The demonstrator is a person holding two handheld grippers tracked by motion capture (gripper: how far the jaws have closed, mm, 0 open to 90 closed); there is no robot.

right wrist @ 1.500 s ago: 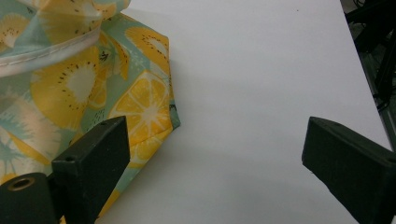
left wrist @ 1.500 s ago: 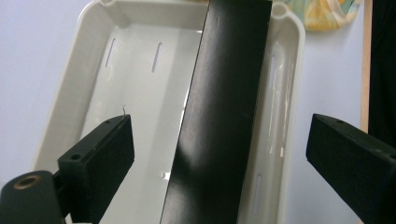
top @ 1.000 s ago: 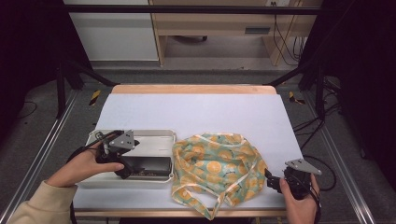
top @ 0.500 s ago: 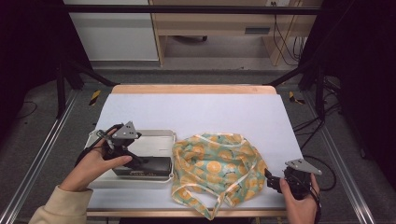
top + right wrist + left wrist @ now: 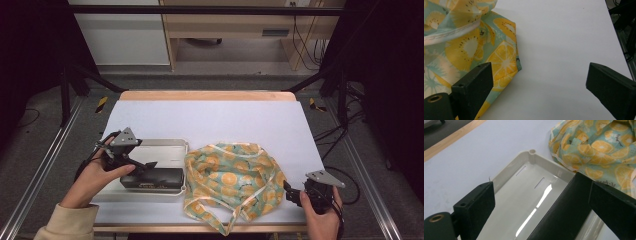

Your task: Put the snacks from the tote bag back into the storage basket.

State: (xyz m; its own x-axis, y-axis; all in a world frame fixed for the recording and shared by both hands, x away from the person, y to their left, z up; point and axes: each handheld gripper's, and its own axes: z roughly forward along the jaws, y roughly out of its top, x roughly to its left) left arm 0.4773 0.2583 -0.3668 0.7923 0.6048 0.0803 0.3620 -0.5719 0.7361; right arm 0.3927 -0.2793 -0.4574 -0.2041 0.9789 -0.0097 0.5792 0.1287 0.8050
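Observation:
A white plastic tray [image 5: 165,143] lies at the front left of the table with a long black box [image 5: 155,179] in its near half. My left gripper [image 5: 144,165] hovers over the tray, open; in the left gripper view [image 5: 541,192] the black box [image 5: 559,210] lies slantwise against the right jaw, and the tray's rim [image 5: 524,155] shows beyond. A crumpled cloth bag [image 5: 230,175] printed with orange slices lies just right of the tray. My right gripper [image 5: 291,194] stands open at the bag's right edge, with the bag's corner [image 5: 504,62] beside its left jaw [image 5: 539,72].
The table top [image 5: 225,120] is a pale sheet with a wooden strip along its far edge. Metal rails run along both sides of the table. The bag's strap [image 5: 227,220] trails toward the front edge.
My left gripper has risen a little and swung over the tray as the hand moved in. The right gripper and the bag have stayed put.

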